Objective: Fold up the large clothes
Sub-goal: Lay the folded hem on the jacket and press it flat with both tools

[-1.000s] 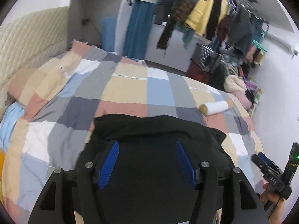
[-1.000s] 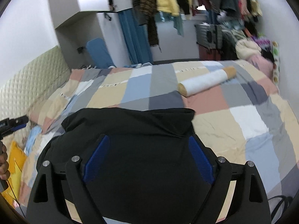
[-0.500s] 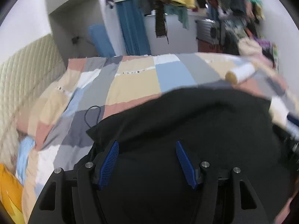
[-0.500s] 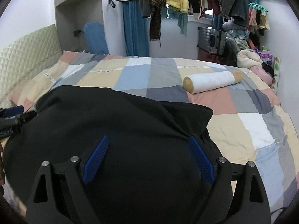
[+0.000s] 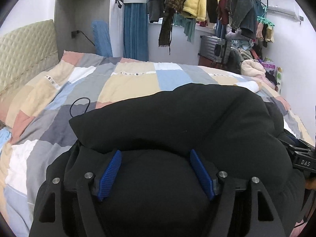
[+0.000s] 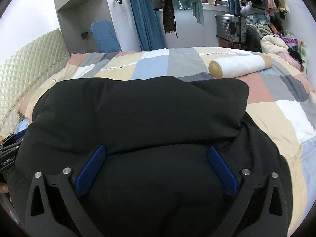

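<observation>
A large black padded garment lies bunched on the patchwork bed; it also fills the right wrist view. My left gripper has its blue fingers spread wide, with black fabric bulging between them. My right gripper is likewise spread wide over the garment, fabric mounded between its blue pads. A folded edge of the garment lies just beyond each pair of fingertips. The right gripper's body shows at the right edge of the left wrist view, and the left gripper's body at the left edge of the right wrist view.
The patchwork duvet covers the bed. A white and tan bolster lies at the far right. A thin black cable lies on the duvet. A padded headboard is left. A loaded clothes rail and a suitcase stand beyond.
Both grippers have swung in towards each other and the black garment has been pushed up into a taller mound spanning both views. The fingers stay spread.
</observation>
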`<action>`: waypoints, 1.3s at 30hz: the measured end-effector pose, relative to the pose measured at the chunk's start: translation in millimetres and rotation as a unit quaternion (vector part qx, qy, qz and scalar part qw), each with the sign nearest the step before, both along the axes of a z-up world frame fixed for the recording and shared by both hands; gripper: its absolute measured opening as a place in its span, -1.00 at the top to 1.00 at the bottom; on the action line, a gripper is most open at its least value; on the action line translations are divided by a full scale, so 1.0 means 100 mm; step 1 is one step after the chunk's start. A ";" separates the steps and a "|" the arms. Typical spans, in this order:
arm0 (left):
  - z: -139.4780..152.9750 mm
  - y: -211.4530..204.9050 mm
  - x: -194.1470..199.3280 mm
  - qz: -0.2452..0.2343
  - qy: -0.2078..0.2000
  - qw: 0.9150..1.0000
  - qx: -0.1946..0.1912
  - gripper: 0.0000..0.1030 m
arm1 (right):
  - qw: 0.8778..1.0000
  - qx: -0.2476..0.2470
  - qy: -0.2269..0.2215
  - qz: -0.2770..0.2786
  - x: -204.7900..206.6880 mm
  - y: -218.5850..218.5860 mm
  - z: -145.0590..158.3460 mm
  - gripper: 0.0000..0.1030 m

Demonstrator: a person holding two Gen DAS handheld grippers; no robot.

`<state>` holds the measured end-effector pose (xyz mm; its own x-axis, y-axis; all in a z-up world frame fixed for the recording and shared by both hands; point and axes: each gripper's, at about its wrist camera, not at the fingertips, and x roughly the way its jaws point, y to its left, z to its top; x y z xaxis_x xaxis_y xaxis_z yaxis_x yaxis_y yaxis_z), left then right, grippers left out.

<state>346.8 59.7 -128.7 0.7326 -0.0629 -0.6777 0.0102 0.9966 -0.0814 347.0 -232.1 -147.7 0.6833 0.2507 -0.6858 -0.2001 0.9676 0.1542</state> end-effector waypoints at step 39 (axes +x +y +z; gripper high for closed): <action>-0.14 0.32 0.44 0.027 0.006 0.998 -0.047 -0.50 | 0.999 0.044 -0.032 0.002 0.35 0.09 -0.07 -0.99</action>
<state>391.3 91.3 -143.2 0.7288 -0.0873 -0.6792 -0.0453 0.9835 -0.1751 382.3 -223.3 -154.6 0.7236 0.3109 -0.6162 -0.2158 0.9500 0.2259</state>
